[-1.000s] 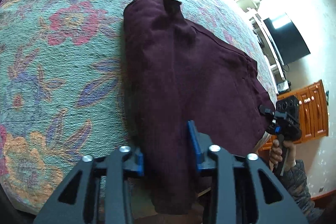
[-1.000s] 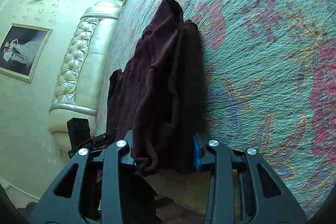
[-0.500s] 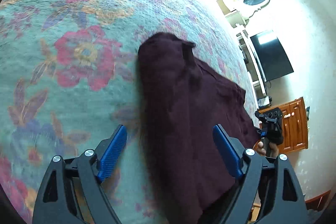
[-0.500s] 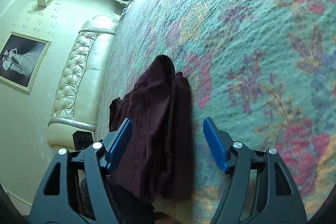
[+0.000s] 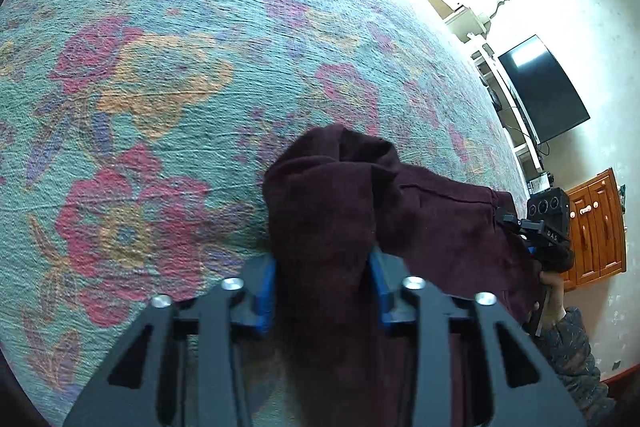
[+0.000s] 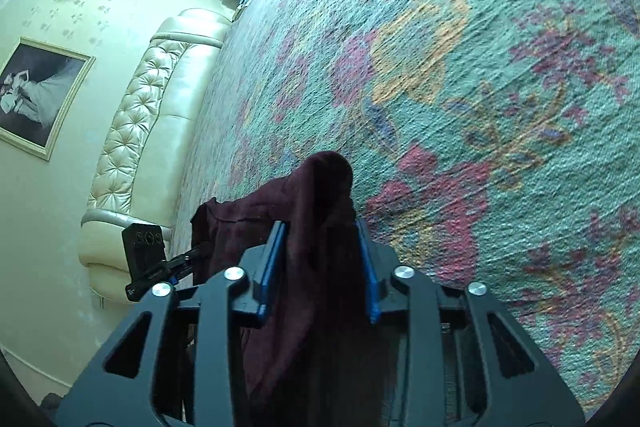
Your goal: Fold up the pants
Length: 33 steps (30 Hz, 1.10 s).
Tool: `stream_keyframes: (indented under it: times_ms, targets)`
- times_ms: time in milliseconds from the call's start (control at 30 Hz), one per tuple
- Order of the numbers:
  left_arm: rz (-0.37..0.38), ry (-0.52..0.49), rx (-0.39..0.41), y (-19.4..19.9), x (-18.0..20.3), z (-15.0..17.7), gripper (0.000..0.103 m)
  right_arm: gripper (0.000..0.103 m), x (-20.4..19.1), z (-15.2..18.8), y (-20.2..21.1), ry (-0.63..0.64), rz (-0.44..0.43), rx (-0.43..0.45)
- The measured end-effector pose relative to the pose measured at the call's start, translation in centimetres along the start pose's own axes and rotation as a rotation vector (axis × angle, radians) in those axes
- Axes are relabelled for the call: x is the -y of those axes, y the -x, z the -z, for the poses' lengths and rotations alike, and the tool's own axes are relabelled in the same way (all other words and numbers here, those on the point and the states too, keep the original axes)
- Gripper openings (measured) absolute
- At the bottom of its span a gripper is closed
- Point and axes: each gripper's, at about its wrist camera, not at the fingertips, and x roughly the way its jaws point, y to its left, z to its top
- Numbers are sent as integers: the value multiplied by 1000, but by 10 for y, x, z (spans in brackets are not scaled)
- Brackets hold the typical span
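Left gripper [image 5: 322, 277]: jaws closing, blue pads already pinching bunched edge of maroon pants [image 5: 432, 223]. Right gripper [image 6: 320, 267]: jaws closing likewise, clamped on opposite end. Two matched grips likely so cloth lifts taut and level for next fold. Pants lie partly folded at near edge of floral bedspread [image 5: 160, 75]; bulk stretched between grippers. Tufted headboard [image 6: 136, 131] beyond.

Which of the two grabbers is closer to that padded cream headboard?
Left. The left gripper shows between the headboard and the right gripper, which sits further along the maroon pants. Both have their jaws closing on that cloth.
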Motion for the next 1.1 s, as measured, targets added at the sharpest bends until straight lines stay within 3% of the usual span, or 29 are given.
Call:
stream_keyframes:
  times_ms: [200, 300, 533, 833, 1100]
  targets:
    - [-76, -39, 37, 5, 15, 0, 16, 23, -24, 2, 1, 49, 7, 40]
    - [-71, -39, 54, 10, 19, -6, 14, 22, -35, -1, 2, 72, 16, 61]
    - [-78, -51, 92, 18, 21, -33, 14, 22, -50, -23, -9, 95, 4, 82]
    - [-157, -70, 140, 19, 13, -84, 14, 22, -70, -76, -48, 115, -10, 106]
    - [-178, -9, 102, -3, -20, -116, 14, 22, -67, -110, -84, 89, 14, 98]
